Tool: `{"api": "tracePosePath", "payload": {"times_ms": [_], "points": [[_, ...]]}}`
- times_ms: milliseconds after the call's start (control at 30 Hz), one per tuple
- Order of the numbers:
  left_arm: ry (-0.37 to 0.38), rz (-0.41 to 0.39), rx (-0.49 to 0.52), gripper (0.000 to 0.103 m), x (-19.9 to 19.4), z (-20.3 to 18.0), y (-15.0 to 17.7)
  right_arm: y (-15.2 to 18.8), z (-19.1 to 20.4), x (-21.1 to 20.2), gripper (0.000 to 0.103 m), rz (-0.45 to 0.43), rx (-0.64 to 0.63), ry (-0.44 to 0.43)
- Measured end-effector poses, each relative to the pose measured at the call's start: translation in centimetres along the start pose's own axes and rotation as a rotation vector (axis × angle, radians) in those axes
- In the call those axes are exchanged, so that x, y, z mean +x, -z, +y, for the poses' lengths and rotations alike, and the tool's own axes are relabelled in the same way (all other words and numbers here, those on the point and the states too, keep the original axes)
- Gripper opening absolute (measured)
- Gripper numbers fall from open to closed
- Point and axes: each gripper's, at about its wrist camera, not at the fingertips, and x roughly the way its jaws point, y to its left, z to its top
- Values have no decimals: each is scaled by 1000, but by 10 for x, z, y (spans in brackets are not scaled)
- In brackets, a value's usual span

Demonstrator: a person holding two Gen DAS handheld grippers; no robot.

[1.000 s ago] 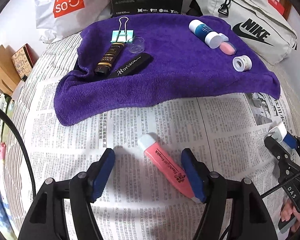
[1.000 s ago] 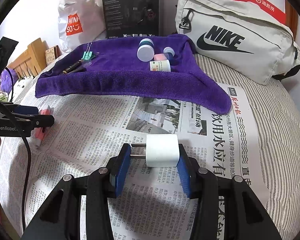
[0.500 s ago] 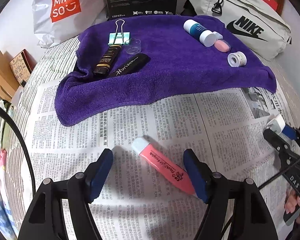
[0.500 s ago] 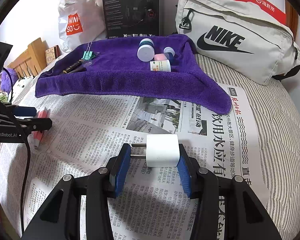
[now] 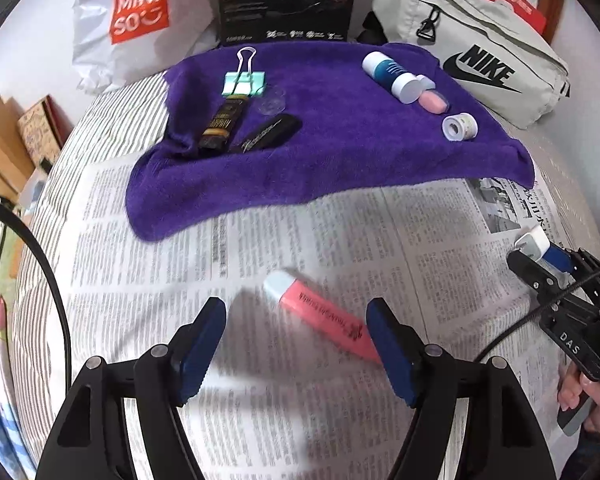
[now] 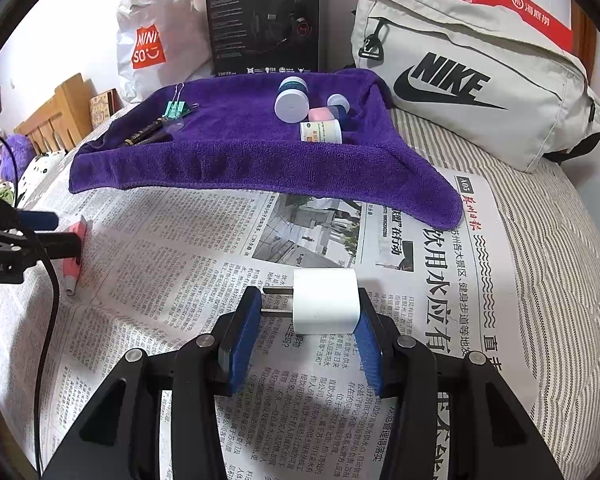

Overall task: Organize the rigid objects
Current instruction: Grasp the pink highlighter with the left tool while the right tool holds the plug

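A pink highlighter (image 5: pixel 320 312) with a white cap lies on the newspaper (image 5: pixel 340 240) between the blue pads of my left gripper (image 5: pixel 294 308). That gripper is open, and its right pad is close to the highlighter's tail. My right gripper (image 6: pixel 309 294) is shut on a white charger plug (image 6: pixel 326 300), prongs against the left pad. The left wrist view shows that plug (image 5: pixel 534 240) at the right edge. Behind lies a purple towel (image 5: pixel 340 160) with a green binder clip (image 5: pixel 244 80), a black-gold tube (image 5: pixel 222 124), a black case (image 5: pixel 268 134), a blue-white bottle (image 5: pixel 392 74), a pink eraser (image 5: pixel 434 102) and a small white jar (image 5: pixel 459 127).
A white Miniso bag (image 5: pixel 136 16), a black box (image 5: pixel 288 0) and a grey Nike bag (image 5: pixel 480 56) line the far wall. A wooden frame (image 6: pixel 56 120) stands left of the striped bed. A person's hand (image 5: pixel 580 396) holds the right gripper's handle.
The left gripper has drawn back a little, so the highlighter sits further forward between its fingers. The right gripper and its plug have not moved.
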Motion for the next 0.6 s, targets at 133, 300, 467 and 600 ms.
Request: {"api": "tracePosePath", "payload": {"times_ms": [133,300,467,600], "points": [[59,7,-41,71,1,0,9,0,0,0,47,0,-1,1],[17,15,-4,72,7,-16,11,0,0,0,47,0,-1,0],[-24,-1,69,74,13,-21,6,0,0,0,47,0,1,-2],[23,-27,142,66,16,-15,-1,0,0,0,47,0,1,-2]]}}
